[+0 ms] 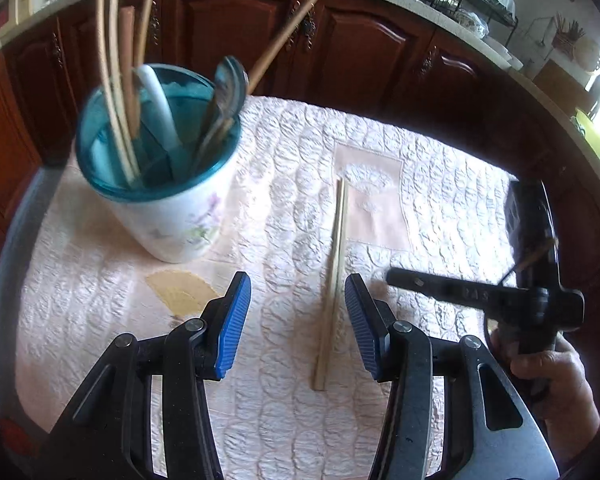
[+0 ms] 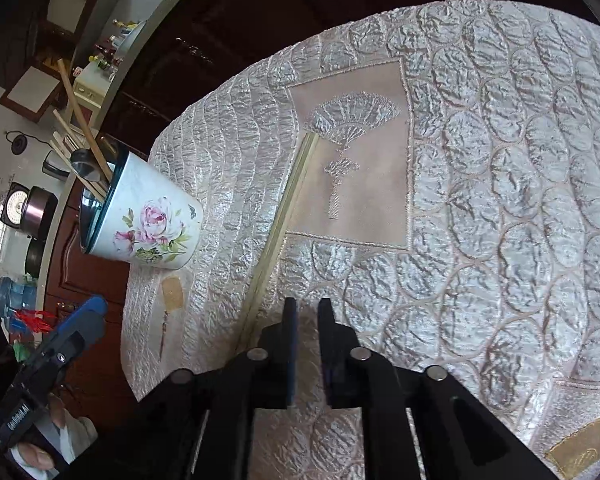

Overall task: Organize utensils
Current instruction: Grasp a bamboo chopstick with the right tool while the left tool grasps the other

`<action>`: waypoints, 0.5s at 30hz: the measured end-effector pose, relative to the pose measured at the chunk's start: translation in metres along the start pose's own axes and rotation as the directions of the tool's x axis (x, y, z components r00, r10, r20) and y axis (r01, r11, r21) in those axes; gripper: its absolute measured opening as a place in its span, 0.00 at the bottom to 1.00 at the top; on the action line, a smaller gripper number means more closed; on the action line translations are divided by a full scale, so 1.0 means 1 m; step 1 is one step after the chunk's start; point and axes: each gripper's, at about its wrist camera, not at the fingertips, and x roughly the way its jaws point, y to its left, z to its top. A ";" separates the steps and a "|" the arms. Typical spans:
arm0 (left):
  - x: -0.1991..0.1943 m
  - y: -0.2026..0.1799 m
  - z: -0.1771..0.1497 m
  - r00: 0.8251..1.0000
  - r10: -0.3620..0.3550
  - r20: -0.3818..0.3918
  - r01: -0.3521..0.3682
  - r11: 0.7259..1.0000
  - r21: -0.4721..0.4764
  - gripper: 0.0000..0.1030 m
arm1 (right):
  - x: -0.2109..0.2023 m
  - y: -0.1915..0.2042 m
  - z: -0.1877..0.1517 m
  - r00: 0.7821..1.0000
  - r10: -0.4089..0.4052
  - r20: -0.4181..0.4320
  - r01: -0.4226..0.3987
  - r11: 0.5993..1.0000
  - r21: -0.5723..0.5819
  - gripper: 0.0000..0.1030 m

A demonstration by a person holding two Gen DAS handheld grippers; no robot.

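A pale wooden pair of chopsticks (image 1: 333, 276) lies on the quilted cloth, pointing away from me. My left gripper (image 1: 298, 322) hangs open just above its near half, and the sticks pass close to the right blue pad (image 1: 360, 320). A floral cup (image 1: 168, 208) with a teal rim stands at the back left, holding several chopsticks and spoons. In the right wrist view the chopsticks (image 2: 282, 212) lie left of my right gripper (image 2: 308, 310), whose jaws stand a narrow gap apart with nothing between them. The cup (image 2: 148, 224) is further left.
The quilted tablecloth (image 1: 440, 200) covers a round table, with its edge near the cup on the left. Dark wooden cabinets (image 1: 360, 40) run behind it. A hand (image 1: 548, 364) holds the right gripper (image 1: 394, 278) beside my left one. The left gripper (image 2: 92, 310) shows at the lower left.
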 end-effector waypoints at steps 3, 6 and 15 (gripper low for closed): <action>0.002 0.000 -0.005 1.000 0.011 -0.017 -0.011 1.000 0.016 0.47 | 0.011 0.014 0.010 1.000 0.025 0.019 -0.025 1.000 -0.002 0.26; 0.002 0.007 -0.008 0.999 0.031 -0.025 -0.031 0.999 0.012 0.47 | 0.035 0.025 0.022 0.999 0.038 -0.010 -0.038 0.999 -0.002 0.26; 0.001 0.033 -0.004 0.998 0.053 -0.020 -0.054 0.998 -0.036 0.47 | 0.029 0.014 0.022 0.999 0.023 0.033 -0.024 0.999 0.027 0.07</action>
